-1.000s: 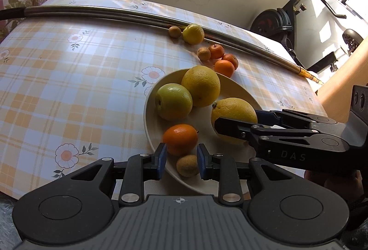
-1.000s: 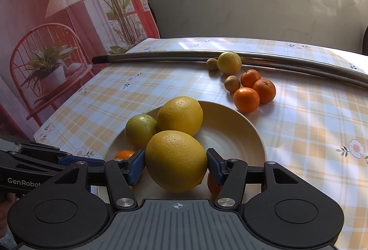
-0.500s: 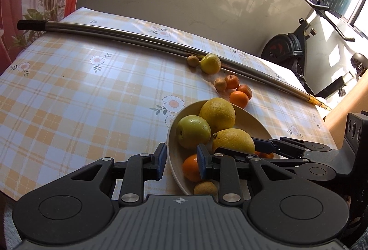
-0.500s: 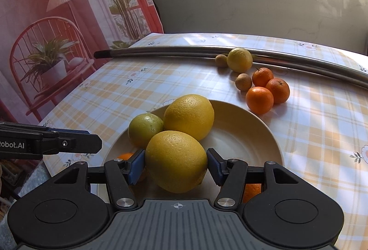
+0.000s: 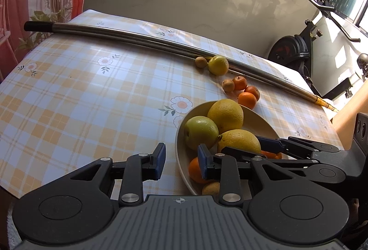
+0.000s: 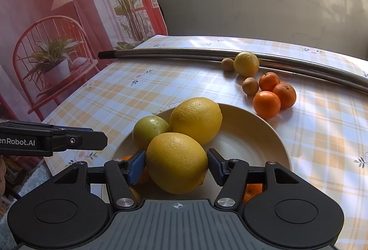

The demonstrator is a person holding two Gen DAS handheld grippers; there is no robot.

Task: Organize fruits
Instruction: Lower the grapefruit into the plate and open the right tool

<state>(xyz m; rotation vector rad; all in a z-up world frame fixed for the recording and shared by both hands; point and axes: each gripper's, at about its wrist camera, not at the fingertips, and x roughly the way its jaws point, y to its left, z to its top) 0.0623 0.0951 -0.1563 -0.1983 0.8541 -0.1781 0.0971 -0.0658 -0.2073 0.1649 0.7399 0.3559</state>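
Right gripper (image 6: pixel 176 166): fingers closed on a large yellow citrus (image 6: pixel 176 162) over the near side of the cream plate (image 6: pixel 253 146). Left gripper (image 5: pixel 181 161): fingers narrowly apart, just opening, nothing between them, at the plate's left rim. Loose tangerines (image 6: pixel 266 104) lie beyond the plate, near the metal pole (image 6: pixel 184 52) along the worktop's (image 6: pixel 115 93) far edge.

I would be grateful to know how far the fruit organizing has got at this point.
Done: a green fruit, a big yellow fruit and small oranges lie on the plate. In hand: the right gripper brackets a second yellow fruit there; the left gripper, just opening, is empty. Left: three mandarins, a lemon and two brown fruits on the table.
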